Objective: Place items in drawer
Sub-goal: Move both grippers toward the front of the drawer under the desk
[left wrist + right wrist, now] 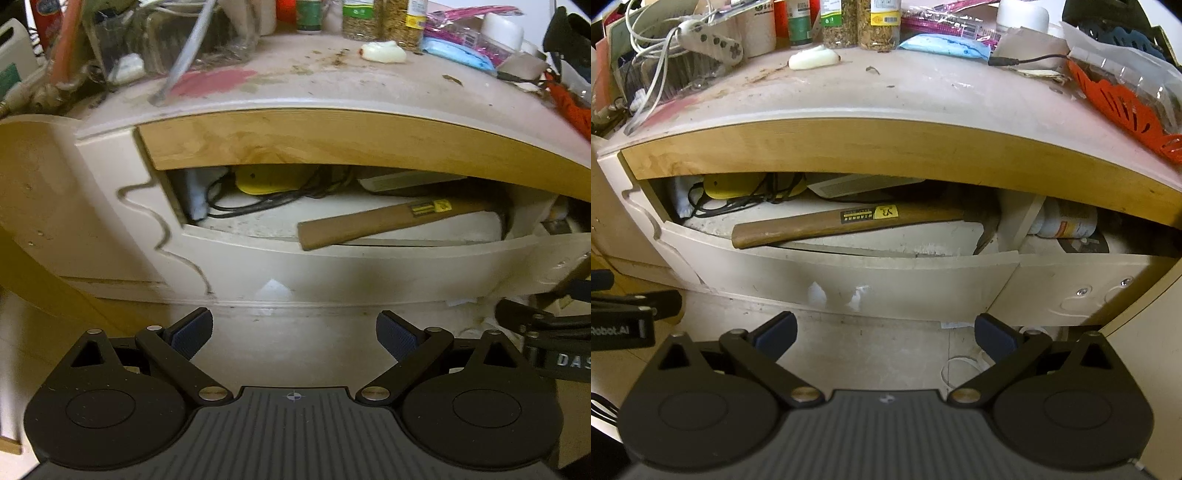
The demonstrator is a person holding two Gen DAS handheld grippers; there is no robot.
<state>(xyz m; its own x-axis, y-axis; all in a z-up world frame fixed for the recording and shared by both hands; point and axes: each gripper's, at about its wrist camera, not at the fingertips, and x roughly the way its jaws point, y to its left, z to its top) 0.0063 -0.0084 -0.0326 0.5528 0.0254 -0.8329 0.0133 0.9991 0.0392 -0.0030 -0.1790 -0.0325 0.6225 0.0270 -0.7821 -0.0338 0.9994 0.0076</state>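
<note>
A white drawer (332,266) (886,280) under the desk top stands partly open. Inside lies a hammer with a wooden handle (384,221) (849,221), black cables (251,206) (738,201) and a yellow object (266,181) (727,186). My left gripper (294,334) is open and empty, in front of the drawer's face, below it. My right gripper (885,338) is open and empty, also in front of and below the drawer face.
The desk top (923,96) holds a small white object (384,51) (812,59), spice jars (857,22), a blue pack (945,46), an orange basket (1123,107), a power strip with cables (713,40). A can (1067,221) lies in a right compartment.
</note>
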